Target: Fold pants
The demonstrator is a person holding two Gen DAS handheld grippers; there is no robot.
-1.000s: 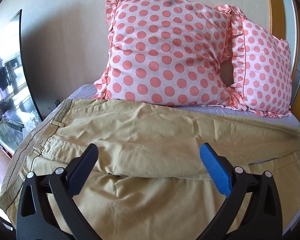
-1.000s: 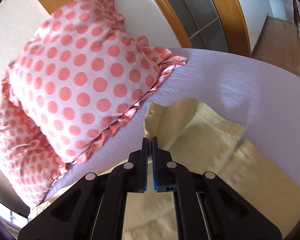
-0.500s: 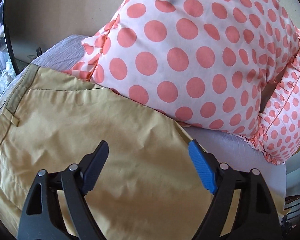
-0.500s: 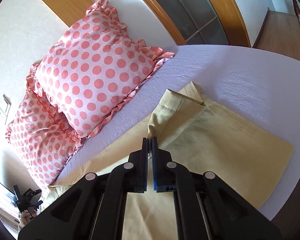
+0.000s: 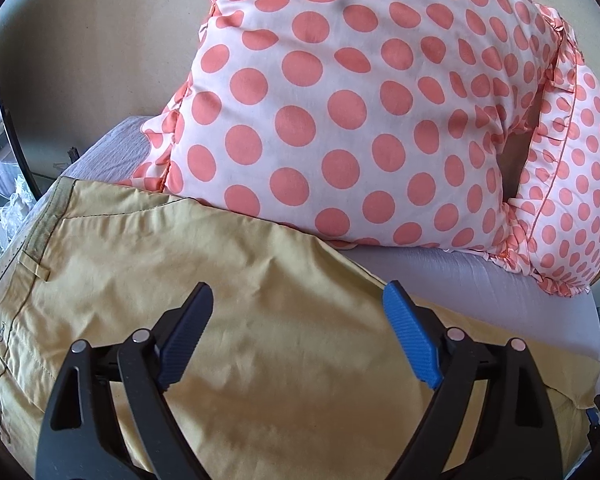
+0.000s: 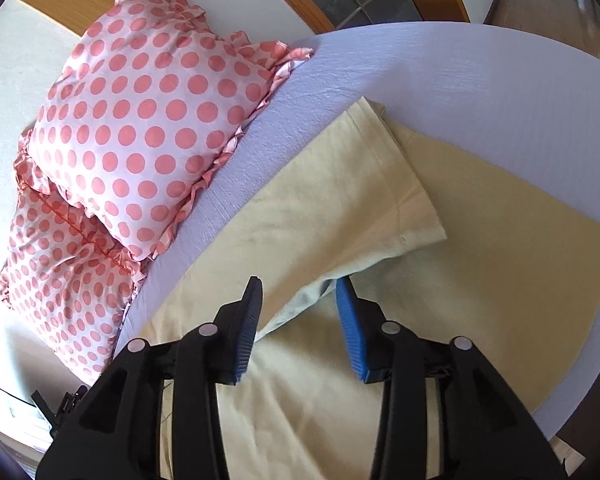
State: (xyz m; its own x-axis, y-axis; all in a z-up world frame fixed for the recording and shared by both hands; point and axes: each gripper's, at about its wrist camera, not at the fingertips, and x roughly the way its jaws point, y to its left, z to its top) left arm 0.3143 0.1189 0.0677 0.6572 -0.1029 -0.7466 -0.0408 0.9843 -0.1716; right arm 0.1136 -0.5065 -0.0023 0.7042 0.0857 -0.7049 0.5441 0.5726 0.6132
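Tan pants (image 5: 228, 280) lie flat on the bed, waistband at the left in the left wrist view. In the right wrist view the pant legs (image 6: 480, 264) lie spread on the sheet, the upper leg's cuff (image 6: 404, 188) laid across the lower leg. My left gripper (image 5: 296, 312) is open and empty, just above the seat of the pants. My right gripper (image 6: 298, 304) is open and empty, above the edge of the upper leg.
Two pink polka-dot pillows (image 5: 360, 112) (image 6: 148, 120) lean against the wall at the head of the bed. The lavender sheet (image 6: 480, 64) lies beyond the cuffs. The bed's edge (image 6: 580, 392) is near the lower leg. A dark screen (image 5: 4, 100) stands far left.
My right gripper has opened and let go of the leg cuff, which now lies on the lower leg. My left gripper has moved in toward the pillows, staying open.
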